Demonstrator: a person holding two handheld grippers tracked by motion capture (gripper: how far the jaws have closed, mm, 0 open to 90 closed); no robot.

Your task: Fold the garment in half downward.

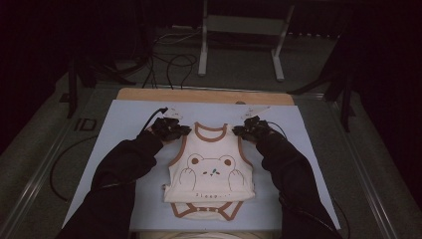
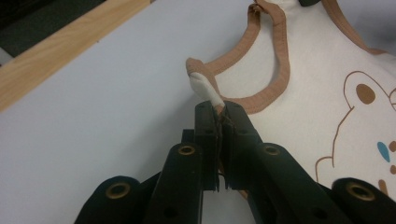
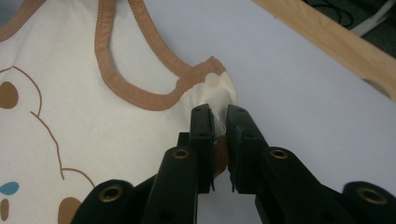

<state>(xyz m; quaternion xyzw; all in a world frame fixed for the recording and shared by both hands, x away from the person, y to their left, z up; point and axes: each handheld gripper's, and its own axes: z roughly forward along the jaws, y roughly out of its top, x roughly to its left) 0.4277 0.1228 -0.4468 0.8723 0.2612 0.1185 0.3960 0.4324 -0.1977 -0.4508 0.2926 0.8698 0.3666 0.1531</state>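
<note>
A cream baby bodysuit (image 1: 211,172) with brown trim and a bear print lies face up on the white mat (image 1: 124,124). My left gripper (image 1: 171,128) is shut on its left shoulder strap (image 2: 205,88), the cloth pinched between the black jaws and pulled up a little. At the other side, my right gripper (image 1: 253,127) is shut on the right shoulder strap (image 3: 212,86), where a small snap button shows. In the left gripper view the neckline (image 2: 275,60) curves away to the right. Both sleeved forearms reach in from the bottom of the high view.
A wooden board edge (image 1: 204,95) runs along the far side of the mat. Cables (image 1: 169,64) and a metal stand (image 1: 239,40) sit on the dark floor beyond. A cable (image 1: 62,164) trails at the left of the table.
</note>
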